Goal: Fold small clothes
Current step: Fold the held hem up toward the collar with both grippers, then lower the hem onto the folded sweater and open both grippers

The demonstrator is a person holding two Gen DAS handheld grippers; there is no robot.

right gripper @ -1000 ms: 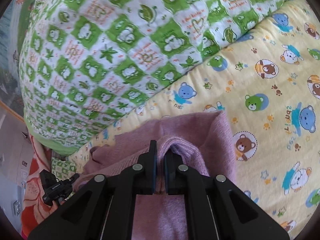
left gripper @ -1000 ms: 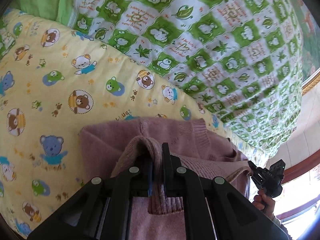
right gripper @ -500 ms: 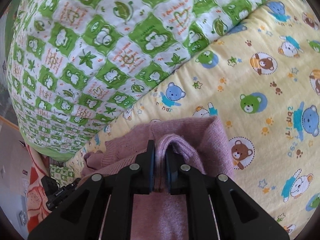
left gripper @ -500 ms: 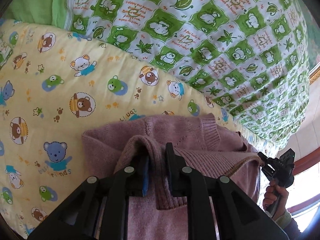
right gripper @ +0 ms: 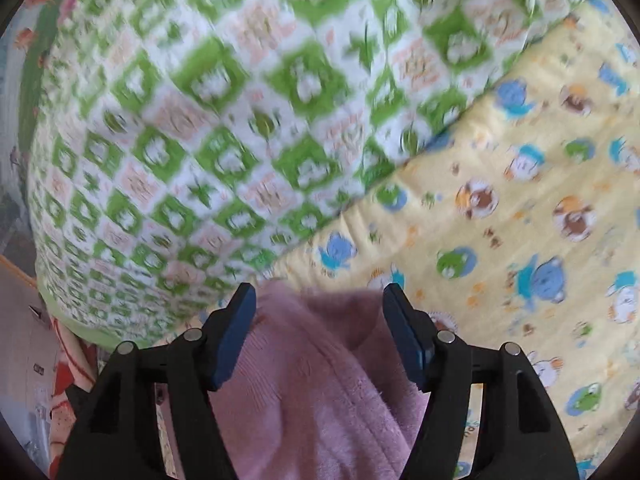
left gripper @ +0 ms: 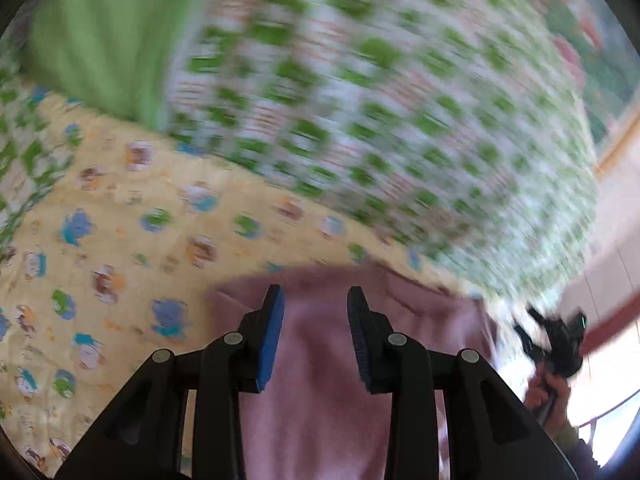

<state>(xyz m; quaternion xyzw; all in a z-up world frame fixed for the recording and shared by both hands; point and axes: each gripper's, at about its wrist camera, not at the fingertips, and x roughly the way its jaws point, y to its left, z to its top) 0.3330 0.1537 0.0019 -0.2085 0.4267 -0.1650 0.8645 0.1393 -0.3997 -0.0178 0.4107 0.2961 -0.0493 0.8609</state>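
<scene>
Pink knitted sweater (left gripper: 320, 384), lying folded on the yellow bear-print blanket (left gripper: 120, 240) of a bed; it fills the lower centre of both wrist views. Left gripper (left gripper: 316, 332): fingers parted, having just been opening; the sweater lies below and between them, but the pads do not press it. Right gripper (right gripper: 320, 340): fingers spread wider, likewise just opened, with a raised fold of the sweater (right gripper: 312, 380) showing in the gap, unheld. The garment thus lies directly ahead of and beneath both pairs of fingers, neither hand clearly nearer; its long axis cannot be told, since only its far edge shows. In the left view the right gripper (left gripper: 556, 340) and the hand (left gripper: 548, 396) holding it appear at lower right, beyond the sweater's edge. A green-and-white checked quilt (right gripper: 200, 140) rises just behind the sweater, in the upper part of both frames. Nothing stands between fingers and garment. Both views are motion-blurred.
</scene>
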